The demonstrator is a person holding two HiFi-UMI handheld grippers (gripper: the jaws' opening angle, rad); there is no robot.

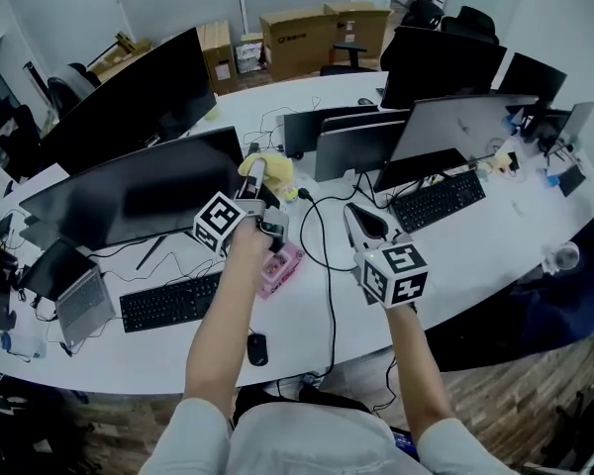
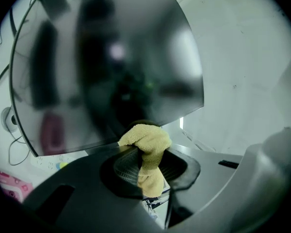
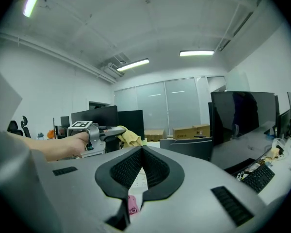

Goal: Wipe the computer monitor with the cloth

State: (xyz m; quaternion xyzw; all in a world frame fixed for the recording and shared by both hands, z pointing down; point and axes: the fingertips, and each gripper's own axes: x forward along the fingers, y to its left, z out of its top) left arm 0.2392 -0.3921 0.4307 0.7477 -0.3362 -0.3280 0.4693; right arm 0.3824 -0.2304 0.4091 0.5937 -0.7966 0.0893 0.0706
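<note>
A wide black monitor [image 1: 139,198] stands at the left of the white desk. My left gripper [image 1: 259,178] is shut on a yellow cloth [image 1: 277,174], which hangs at the monitor's upper right corner. In the left gripper view the cloth [image 2: 148,147] bunches between the jaws of the left gripper [image 2: 145,157], close to the edge of the dark screen [image 2: 106,67]; I cannot tell if it touches. My right gripper [image 1: 354,214] hovers over the desk to the right, jaws together with nothing held. From the right gripper [image 3: 142,148], the left gripper [image 3: 111,131] and cloth [image 3: 130,137] show.
Below the monitor lie a black keyboard [image 1: 173,302], a pink object [image 1: 280,268] and a mouse [image 1: 257,348]. Cables [image 1: 322,255] run between my arms. More monitors [image 1: 356,142] and a second keyboard [image 1: 438,199] stand to the right. A laptop [image 1: 84,305] sits far left.
</note>
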